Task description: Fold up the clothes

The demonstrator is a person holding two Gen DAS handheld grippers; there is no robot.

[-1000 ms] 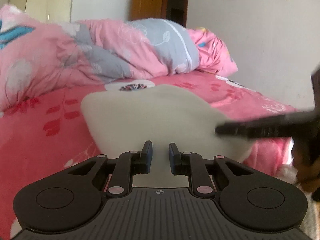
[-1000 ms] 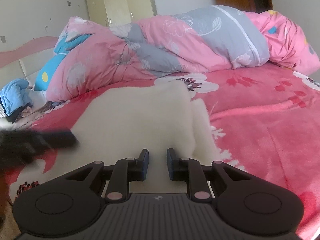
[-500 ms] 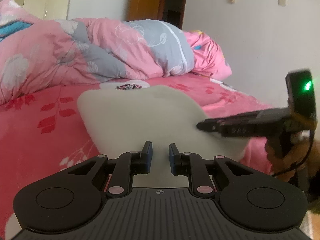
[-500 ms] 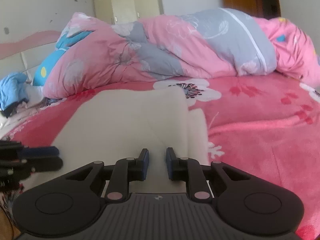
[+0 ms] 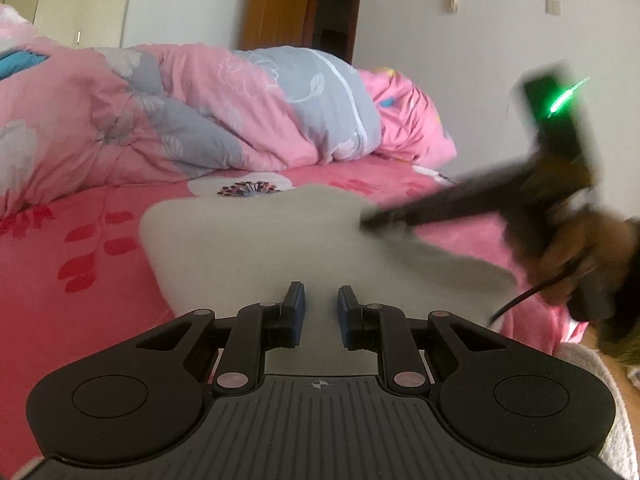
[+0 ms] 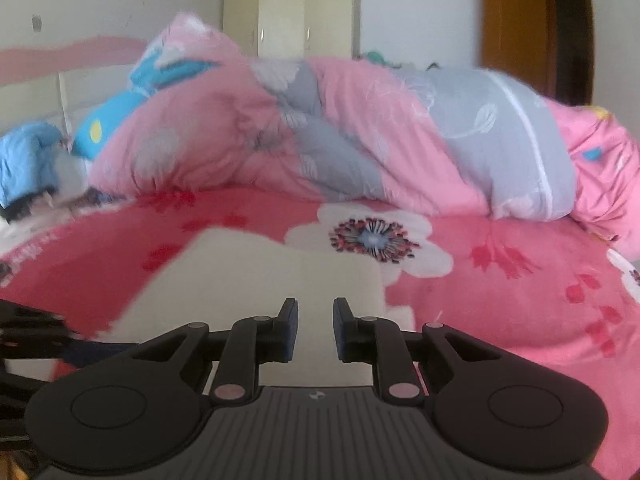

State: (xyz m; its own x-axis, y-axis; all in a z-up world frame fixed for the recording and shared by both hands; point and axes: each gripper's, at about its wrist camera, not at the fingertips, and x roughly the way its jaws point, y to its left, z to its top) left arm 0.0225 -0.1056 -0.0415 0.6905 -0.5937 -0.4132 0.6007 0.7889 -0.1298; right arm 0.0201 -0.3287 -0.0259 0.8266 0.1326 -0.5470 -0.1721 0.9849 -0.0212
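A cream-white garment (image 5: 256,240) lies flat on the pink bed, its near edge under my left gripper (image 5: 321,296). That gripper's blue pads stand a narrow gap apart, and only the cloth below shows through the gap. My right gripper (image 5: 370,222) comes in blurred from the right, tip hovering over the garment's right part, with a hand (image 5: 568,252) on its handle. In the right wrist view the right gripper (image 6: 315,308) is also narrowly open above the garment (image 6: 260,272), nothing pinched. The left gripper (image 6: 32,330) shows dark at the left edge.
A bunched pink and grey quilt (image 5: 200,120) runs across the back of the flowered bedsheet (image 5: 60,248). Blue cloth (image 6: 24,160) lies by the headboard. A cream wardrobe (image 6: 288,12) and a wooden door (image 5: 280,4) stand behind. The bed's right edge drops off near the hand.
The right gripper has risen and swung rightward, tilting upward over the garment's right part. The left gripper has hardly moved. The garment lies as before.
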